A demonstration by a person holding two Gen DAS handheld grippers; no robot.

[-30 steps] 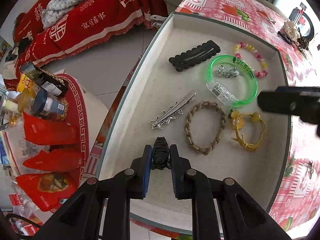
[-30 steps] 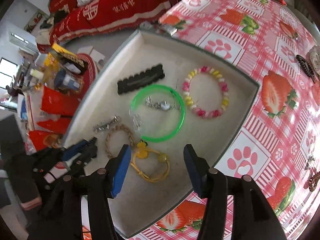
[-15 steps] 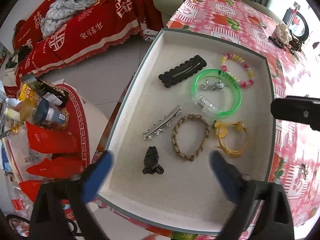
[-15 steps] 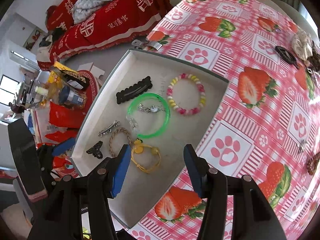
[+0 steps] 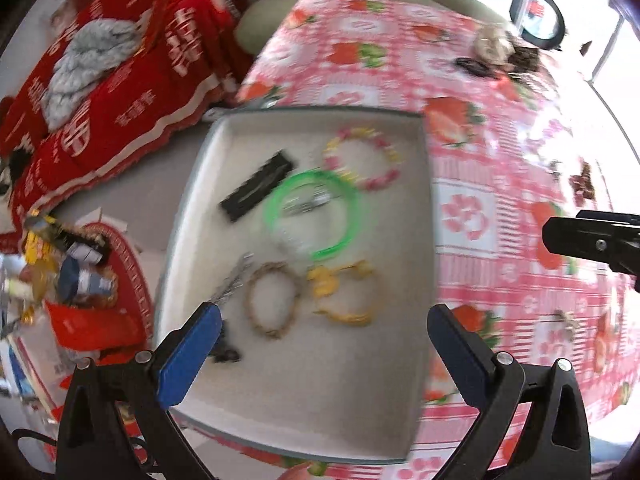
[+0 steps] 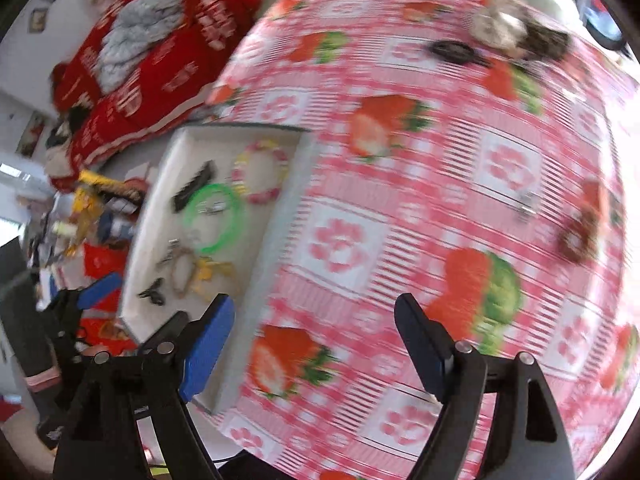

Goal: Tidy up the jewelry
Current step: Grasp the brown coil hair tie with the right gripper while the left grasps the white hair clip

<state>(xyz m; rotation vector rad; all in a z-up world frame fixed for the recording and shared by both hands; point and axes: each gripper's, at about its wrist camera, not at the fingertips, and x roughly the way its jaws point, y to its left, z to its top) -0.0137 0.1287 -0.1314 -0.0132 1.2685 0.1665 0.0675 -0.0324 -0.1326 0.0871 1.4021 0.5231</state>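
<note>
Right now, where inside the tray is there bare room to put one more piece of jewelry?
The tray floor is bare along its near edge, below the braided bracelet and yellow bracelet, and in a strip along the right wall. The far half is crowded: black clip, green bangle and bead bracelet lie close together.

My table wears a pink strawberry-and-paw-print cloth (image 6: 400, 208). On it, at nine o'clock in my right-wrist view, sits the shallow grey tray (image 5: 424, 264). Loose pieces lie straight on the cloth — a black oval hair tie (image 6: 454, 50) at twelve o'clock, a blurred brown ring (image 6: 576, 236) at three.
</note>
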